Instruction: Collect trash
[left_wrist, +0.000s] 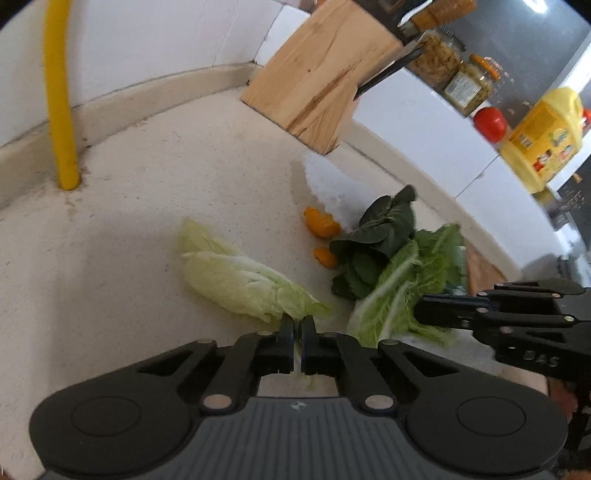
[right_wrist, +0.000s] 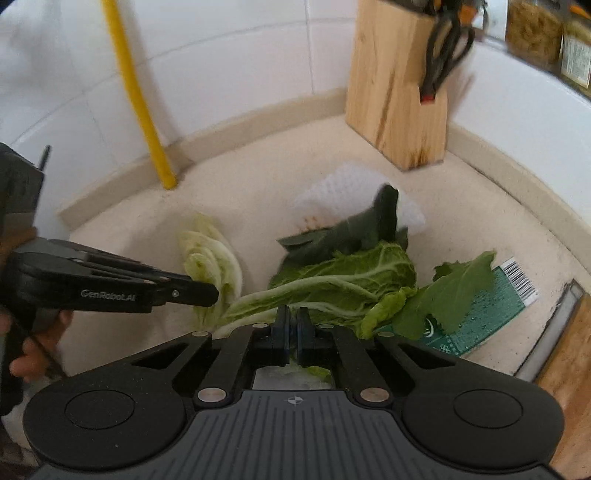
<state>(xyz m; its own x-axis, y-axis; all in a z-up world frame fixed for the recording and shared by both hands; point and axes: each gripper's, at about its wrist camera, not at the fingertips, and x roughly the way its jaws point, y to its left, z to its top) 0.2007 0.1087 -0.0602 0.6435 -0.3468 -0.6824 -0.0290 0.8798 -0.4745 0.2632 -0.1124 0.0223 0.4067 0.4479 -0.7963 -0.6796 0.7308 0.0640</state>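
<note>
On the beige counter lies a pale cabbage leaf (left_wrist: 236, 282) (right_wrist: 210, 258). My left gripper (left_wrist: 297, 325) (right_wrist: 212, 295) is shut on its near tip. To its right a green cabbage leaf (left_wrist: 402, 288) (right_wrist: 332, 284) lies with its white stalk toward me, and my right gripper (right_wrist: 293, 319) (left_wrist: 419, 314) is shut on that stalk. Behind them lie dark green leaves (left_wrist: 373, 236) (right_wrist: 332, 240), two orange peel pieces (left_wrist: 321, 221), a white foam net (left_wrist: 328, 184) (right_wrist: 351, 195) and a green printed wrapper (right_wrist: 487, 310) half under another leaf (right_wrist: 454, 291).
A wooden knife block (left_wrist: 317, 77) (right_wrist: 395, 85) stands in the tiled corner, with a yellow pipe (left_wrist: 59, 92) (right_wrist: 136, 92) rising from the counter at left. Jars (left_wrist: 469, 81), a tomato (left_wrist: 489, 123) and a yellow bottle (left_wrist: 543, 136) sit on a ledge. A wooden board (right_wrist: 565, 369) borders the right.
</note>
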